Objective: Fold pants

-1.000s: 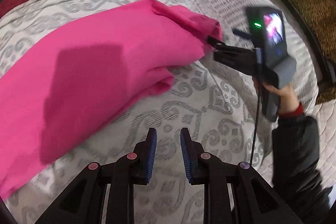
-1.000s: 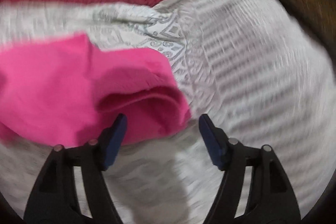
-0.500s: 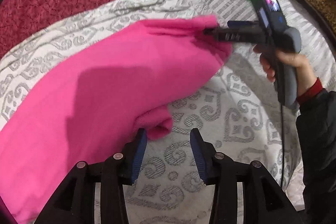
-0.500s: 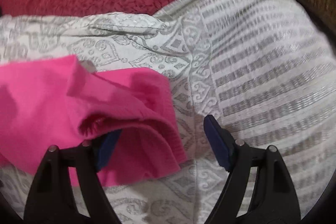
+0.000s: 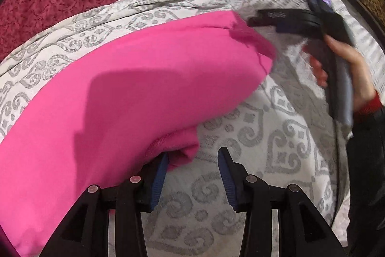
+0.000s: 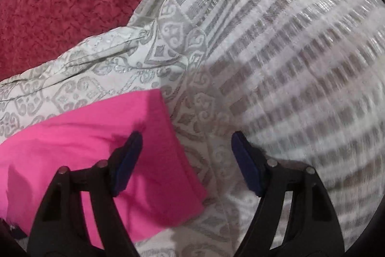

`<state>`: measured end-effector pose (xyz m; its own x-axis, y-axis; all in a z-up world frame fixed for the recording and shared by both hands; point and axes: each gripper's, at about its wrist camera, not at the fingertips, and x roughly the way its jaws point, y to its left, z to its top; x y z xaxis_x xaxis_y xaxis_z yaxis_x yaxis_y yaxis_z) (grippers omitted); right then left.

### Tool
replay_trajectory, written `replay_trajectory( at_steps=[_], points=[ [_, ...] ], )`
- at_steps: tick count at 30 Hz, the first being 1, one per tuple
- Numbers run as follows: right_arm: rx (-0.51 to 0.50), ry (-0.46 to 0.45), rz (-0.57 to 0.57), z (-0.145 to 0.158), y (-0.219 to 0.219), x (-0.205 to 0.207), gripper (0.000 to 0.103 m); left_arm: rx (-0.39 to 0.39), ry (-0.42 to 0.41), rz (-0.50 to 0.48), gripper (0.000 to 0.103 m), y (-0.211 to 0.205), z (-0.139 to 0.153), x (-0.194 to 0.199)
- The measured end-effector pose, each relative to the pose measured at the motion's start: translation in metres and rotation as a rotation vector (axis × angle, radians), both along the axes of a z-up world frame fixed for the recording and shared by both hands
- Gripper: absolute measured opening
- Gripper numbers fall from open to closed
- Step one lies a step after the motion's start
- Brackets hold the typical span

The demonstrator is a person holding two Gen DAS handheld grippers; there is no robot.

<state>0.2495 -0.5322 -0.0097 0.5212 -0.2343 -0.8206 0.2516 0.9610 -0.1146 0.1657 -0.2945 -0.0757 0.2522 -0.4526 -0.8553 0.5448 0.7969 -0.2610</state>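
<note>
Lying folded: pink pants are resting doubled over on the patterned bedspread
Left gripper: jaws, just opened, are gaping with nothing pressed; hem beside one pad
Right gripper: is standing wide, empty, over the far corner
Remaining: a further fold is likely pending
</note>
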Motion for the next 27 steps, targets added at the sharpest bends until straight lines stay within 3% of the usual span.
replay_trajectory(
  at_steps=[3,5,7,11,13,14,15,18,21,25,27],
  points=[
    [0.064,0.001,-0.033,0.006,-0.006,-0.024,0.077,-0.004,0.012,0.036,0.043,-0.004,-0.002,0.007],
    [0.137,0.011,-0.071,0.008,-0.014,-0.043,0.077,-0.009,0.027,0.06,0.036,-0.005,-0.004,0.012],
    [0.238,0.025,-0.104,0.005,-0.018,-0.061,0.077,0.005,0.014,0.073,0.007,-0.006,-0.007,0.017],
    [0.404,0.081,-0.127,-0.017,-0.02,-0.067,0.077,-0.083,0.05,0.092,0.004,0.003,-0.009,0.017],
    [0.48,0.098,-0.178,-0.031,-0.024,-0.06,0.072,-0.067,-0.01,0.043,0.004,-0.002,0.0,0.0],
    [0.502,0.094,-0.201,-0.034,-0.025,-0.057,0.051,-0.051,-0.051,0.015,0.004,-0.005,0.004,-0.011],
    [0.526,0.083,-0.23,-0.037,-0.029,-0.053,0.01,-0.035,-0.09,-0.019,0.004,-0.009,0.008,-0.022],
    [0.51,0.04,-0.256,-0.03,-0.035,-0.051,0.006,-0.021,-0.116,-0.077,0.004,-0.013,0.005,-0.045],
    [0.375,0.021,-0.245,-0.017,-0.034,-0.058,0.006,-0.059,-0.072,-0.073,0.004,-0.01,-0.002,-0.05],
    [0.375,0.054,-0.23,-0.019,-0.043,-0.066,0.007,-0.067,-0.098,-0.104,0.004,-0.009,0.003,-0.057],
    [0.363,0.072,-0.217,-0.023,-0.046,-0.066,0.013,-0.044,-0.124,-0.12,0.004,-0.011,0.004,-0.06]
  ],
)
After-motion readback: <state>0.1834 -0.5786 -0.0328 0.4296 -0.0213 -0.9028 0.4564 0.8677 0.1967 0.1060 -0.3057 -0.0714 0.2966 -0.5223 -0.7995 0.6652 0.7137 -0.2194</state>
